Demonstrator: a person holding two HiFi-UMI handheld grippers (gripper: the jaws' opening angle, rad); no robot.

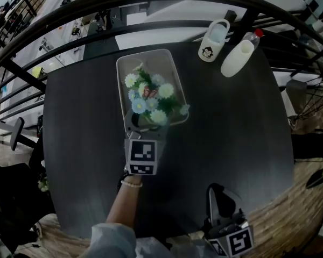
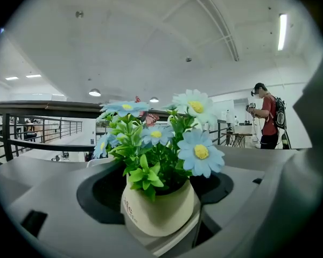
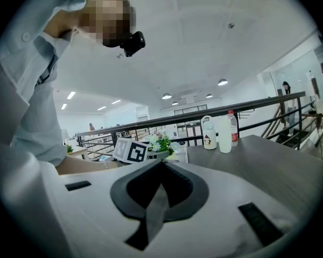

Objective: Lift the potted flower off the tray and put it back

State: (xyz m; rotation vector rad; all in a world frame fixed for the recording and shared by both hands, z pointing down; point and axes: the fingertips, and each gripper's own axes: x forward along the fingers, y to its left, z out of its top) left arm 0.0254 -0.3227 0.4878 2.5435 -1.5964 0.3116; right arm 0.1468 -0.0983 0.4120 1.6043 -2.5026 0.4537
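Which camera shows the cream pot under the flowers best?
The left gripper view: the pot sits large and close between the jaws. From the head view, the flowers hide it. The right gripper view shows only those flowers, tiny and distant.

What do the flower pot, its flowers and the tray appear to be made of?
Pot: probably glazed ceramic, cream, smooth with a soft sheen.
Flowers: likely artificial, fabric or plastic, uniform petals.
Tray: pale, smooth, plastic or enamel; unclear.
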